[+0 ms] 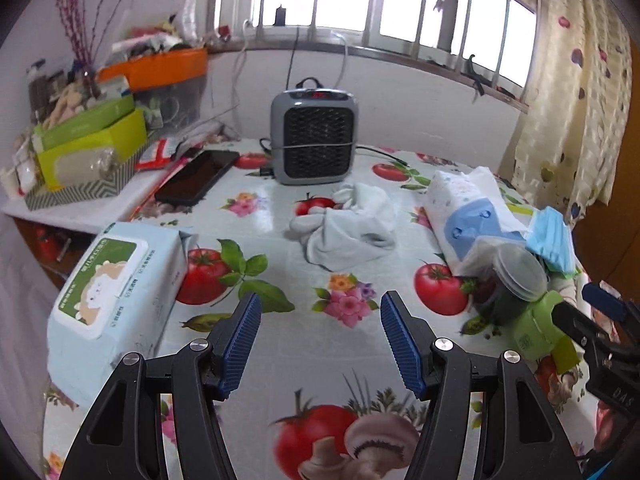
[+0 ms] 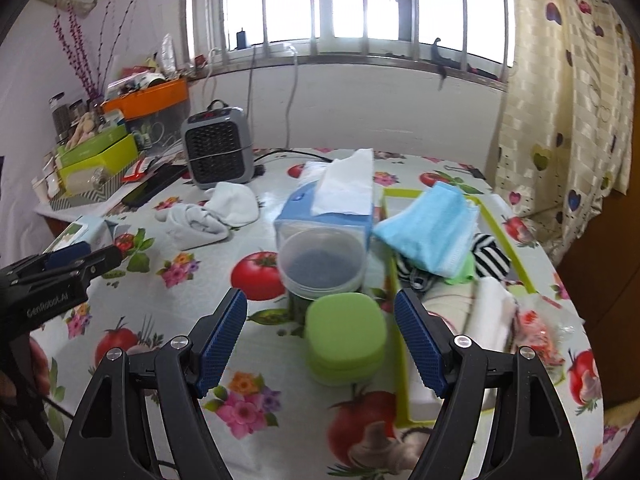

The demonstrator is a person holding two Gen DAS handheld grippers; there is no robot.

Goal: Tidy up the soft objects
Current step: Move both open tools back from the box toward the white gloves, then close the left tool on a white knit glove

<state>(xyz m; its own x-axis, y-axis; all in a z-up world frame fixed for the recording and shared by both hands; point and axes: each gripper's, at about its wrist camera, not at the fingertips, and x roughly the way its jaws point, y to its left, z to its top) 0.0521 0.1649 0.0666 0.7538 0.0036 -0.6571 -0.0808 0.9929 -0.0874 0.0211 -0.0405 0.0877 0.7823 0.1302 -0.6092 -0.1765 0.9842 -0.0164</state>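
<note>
A green sponge (image 2: 346,334) lies on the flowered tablecloth between my open right gripper's (image 2: 320,344) fingers, untouched; it also shows in the left wrist view (image 1: 536,326). A white crumpled cloth (image 1: 348,226) lies mid-table, ahead of my open, empty left gripper (image 1: 320,344); the right wrist view shows it too (image 2: 208,214). A stack of blue face masks (image 2: 430,228) rests over a green-rimmed tray (image 2: 400,360) holding a striped sock (image 2: 490,258) and white cloth (image 2: 494,312). A tissue pack (image 2: 340,200) stands behind a lidded jar (image 2: 322,264).
A wet-wipes pack (image 1: 116,304) lies at the table's left edge. A grey heater (image 1: 314,138) stands at the back, a black phone (image 1: 196,176) beside it. Green boxes (image 1: 92,148) and an orange-lidded bin (image 1: 160,66) crowd the left shelf. A curtain (image 2: 560,100) hangs right.
</note>
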